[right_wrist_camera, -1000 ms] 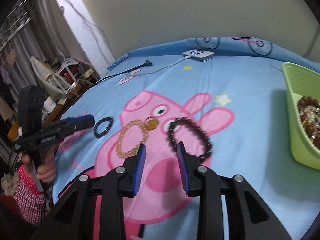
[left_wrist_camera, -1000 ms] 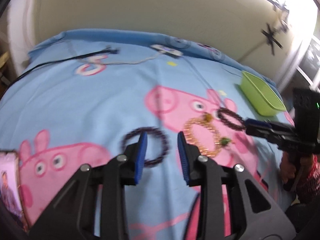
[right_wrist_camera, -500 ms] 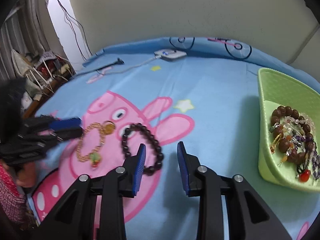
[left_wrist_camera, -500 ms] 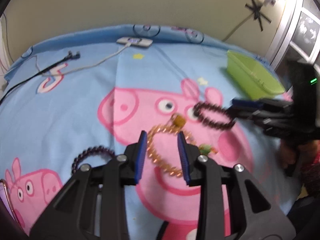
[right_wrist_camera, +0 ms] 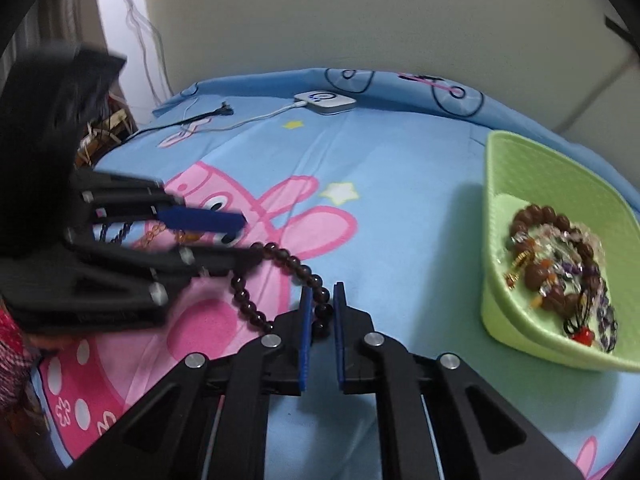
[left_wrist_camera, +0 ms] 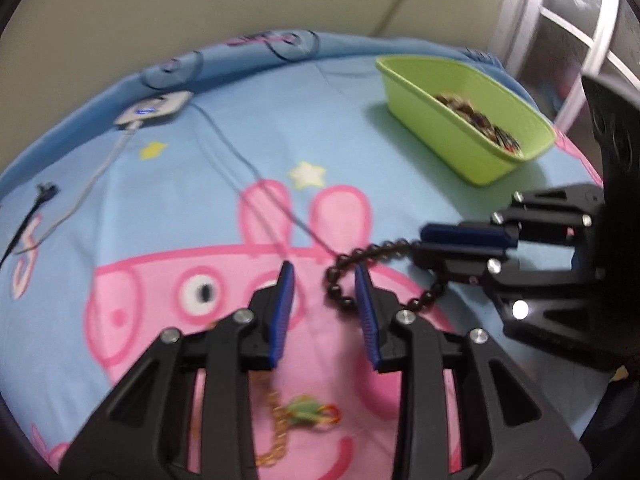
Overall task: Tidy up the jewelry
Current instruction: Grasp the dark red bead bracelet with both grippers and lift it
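Right wrist view: blue cartoon-pig bedsheet (right_wrist_camera: 400,168) against cream wall (right_wrist_camera: 400,12); right tool (right_wrist_camera: 320,300) pinches dark bead bracelet (right_wrist_camera: 280,276), left tool (left_wrist_camera: 325,280) apart.

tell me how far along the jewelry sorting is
Partly done. The green bin already holds several bead bracelets. In hand: the right gripper is shut on the dark bead bracelet, which lies on the blue sheet. The left gripper is open and empty. Left: the gold chain bracelet and another dark bracelet behind it.
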Demonstrator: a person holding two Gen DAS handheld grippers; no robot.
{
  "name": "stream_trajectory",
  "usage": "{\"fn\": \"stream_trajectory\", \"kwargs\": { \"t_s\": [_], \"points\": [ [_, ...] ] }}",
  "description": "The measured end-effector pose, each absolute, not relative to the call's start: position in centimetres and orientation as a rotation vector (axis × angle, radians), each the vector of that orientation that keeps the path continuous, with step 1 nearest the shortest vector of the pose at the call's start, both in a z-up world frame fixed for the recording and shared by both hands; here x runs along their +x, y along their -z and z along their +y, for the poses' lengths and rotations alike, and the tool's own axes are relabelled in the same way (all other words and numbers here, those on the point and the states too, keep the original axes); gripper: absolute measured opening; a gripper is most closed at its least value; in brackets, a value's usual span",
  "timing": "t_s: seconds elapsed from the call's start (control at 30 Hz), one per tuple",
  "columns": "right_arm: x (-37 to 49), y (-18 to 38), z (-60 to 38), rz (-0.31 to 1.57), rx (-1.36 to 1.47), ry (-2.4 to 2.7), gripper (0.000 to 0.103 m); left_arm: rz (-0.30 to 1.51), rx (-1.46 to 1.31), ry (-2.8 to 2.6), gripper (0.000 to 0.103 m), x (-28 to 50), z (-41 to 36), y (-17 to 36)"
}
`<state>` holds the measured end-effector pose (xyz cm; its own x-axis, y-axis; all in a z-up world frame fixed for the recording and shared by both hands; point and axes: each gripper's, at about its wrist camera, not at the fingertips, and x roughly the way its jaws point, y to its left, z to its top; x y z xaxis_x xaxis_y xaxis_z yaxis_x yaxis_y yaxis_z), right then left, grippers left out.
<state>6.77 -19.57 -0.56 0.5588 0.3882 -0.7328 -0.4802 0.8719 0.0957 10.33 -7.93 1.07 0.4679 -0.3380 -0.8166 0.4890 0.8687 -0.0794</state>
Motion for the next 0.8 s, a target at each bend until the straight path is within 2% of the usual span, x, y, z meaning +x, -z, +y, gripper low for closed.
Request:
{"fn": "stream_trajectory", "kwargs": {
  "t_s": [0.17,0.2,0.23,0.27,0.47,0.8],
  "points": [
    [6.8,0.7,-19.4,0.852,-0.106,-0.544,0.000,0.933,0.183,0.506,0.029,9.6,-8.6,-0.7],
    [6.7,0.6,-19.3,0.852,-0.108,-0.549,0.000,0.928,0.179,0.501,0.025,9.5,-8.5,-0.7],
    [6.6,0.6,-19.2,0.854,-0.106,-0.567,0.000,0.921,0.176,0.485,0.012,9.4,-8.4,-0.7],
    [6.6,0.6,-19.0,0.855,-0.106,-0.579,0.000,0.922,0.167,0.481,0.009,9.3,-8.2,-0.7],
    [5.5,0.2,-18.6,0.846,-0.067,-0.645,0.000,0.914,0.097,0.468,0.008,8.0,-7.0,-1.7],
    [4.0,-3.3,-18.2,0.754,0.061,-0.777,0.000,0.779,-0.045,0.444,0.008,4.8,-1.1,-7.5]
  ]
}}
